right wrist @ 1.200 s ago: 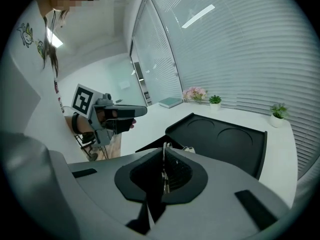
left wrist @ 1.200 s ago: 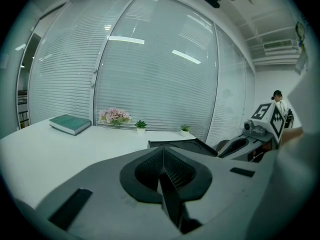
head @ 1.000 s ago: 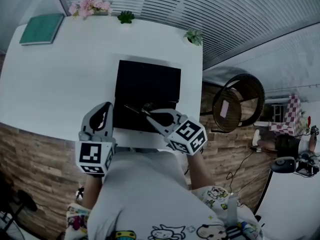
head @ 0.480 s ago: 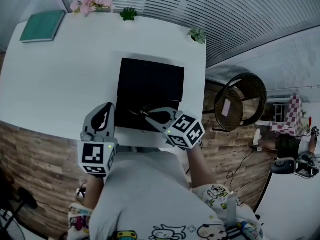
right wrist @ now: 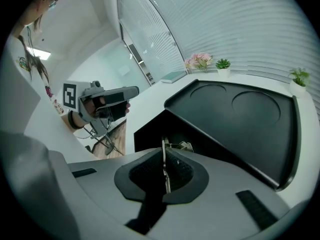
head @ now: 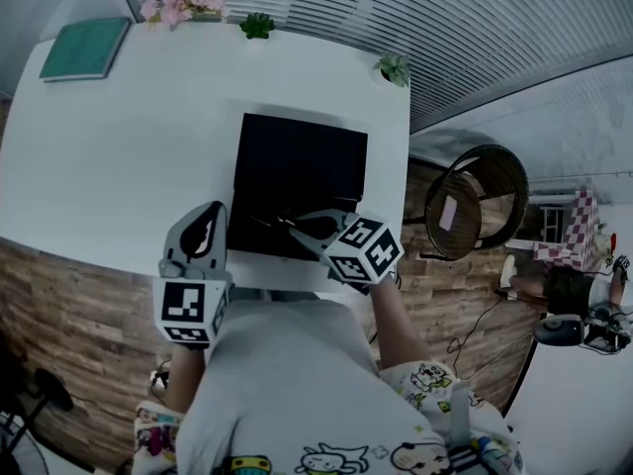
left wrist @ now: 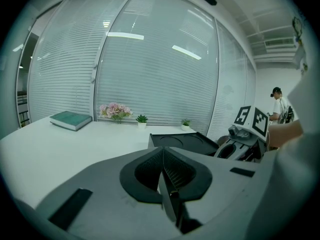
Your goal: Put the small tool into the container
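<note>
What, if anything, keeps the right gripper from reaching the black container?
Probably nothing, so yes: the right gripper, shut on the small tool, hangs at the near edge of the black container, and nothing shows between them.

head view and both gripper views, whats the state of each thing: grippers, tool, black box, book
Black square container: flat on the white table, tool not yet let go into it.
Right gripper: shut on the thin metal tool, at the container's near edge.
Left gripper: shut, empty.
Green book: closed, lying flat.
</note>
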{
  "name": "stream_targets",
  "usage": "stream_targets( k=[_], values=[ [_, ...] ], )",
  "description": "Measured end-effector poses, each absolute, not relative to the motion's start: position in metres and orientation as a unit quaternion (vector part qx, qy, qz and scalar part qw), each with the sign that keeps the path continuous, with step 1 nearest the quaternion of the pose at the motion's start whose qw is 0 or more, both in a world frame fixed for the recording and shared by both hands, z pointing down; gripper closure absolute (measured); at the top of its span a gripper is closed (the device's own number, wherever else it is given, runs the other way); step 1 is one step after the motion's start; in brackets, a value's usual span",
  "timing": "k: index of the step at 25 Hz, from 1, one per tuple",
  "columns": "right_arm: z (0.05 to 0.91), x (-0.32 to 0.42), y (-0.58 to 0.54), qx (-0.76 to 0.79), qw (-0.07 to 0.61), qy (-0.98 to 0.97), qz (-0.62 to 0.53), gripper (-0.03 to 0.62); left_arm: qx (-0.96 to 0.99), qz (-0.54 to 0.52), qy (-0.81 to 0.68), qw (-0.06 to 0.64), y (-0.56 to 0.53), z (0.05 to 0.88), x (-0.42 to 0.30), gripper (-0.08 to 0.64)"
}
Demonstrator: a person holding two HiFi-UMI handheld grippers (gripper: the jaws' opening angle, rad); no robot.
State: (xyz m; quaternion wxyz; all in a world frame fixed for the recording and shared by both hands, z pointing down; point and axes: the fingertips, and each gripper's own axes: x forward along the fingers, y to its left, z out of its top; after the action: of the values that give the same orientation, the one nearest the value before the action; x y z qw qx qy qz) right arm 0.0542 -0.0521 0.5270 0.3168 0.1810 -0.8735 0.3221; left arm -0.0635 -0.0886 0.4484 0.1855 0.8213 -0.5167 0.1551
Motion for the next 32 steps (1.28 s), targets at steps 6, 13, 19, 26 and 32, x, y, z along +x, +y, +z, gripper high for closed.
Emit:
stream_targets(
  k=[6,13,19,26,32],
  values=[
    [0.529,0.055,-0.054,0.188,0.324,-0.871,0.319,0.583,0.819,0.145,-0.523,0.186,-0.09,0.446,-0.065,0.554],
    [0.529,0.052,-0.055,0.189,0.325,-0.868,0.326,0.475,0.817,0.143,-0.526,0.189,-0.09,0.448,-0.067,0.554],
    [0.526,0.055,-0.061,0.206,0.318,-0.867,0.323,0.435,0.816,0.14,-0.527,0.193,-0.09,0.448,-0.067,0.554],
    [0.524,0.058,-0.066,0.217,0.317,-0.868,0.314,0.416,0.815,0.14,-0.528,0.193,-0.09,0.45,-0.068,0.554],
    [0.509,0.056,-0.067,0.219,0.302,-0.879,0.297,0.414,0.816,0.138,-0.529,0.188,-0.089,0.445,-0.07,0.554]
  ],
)
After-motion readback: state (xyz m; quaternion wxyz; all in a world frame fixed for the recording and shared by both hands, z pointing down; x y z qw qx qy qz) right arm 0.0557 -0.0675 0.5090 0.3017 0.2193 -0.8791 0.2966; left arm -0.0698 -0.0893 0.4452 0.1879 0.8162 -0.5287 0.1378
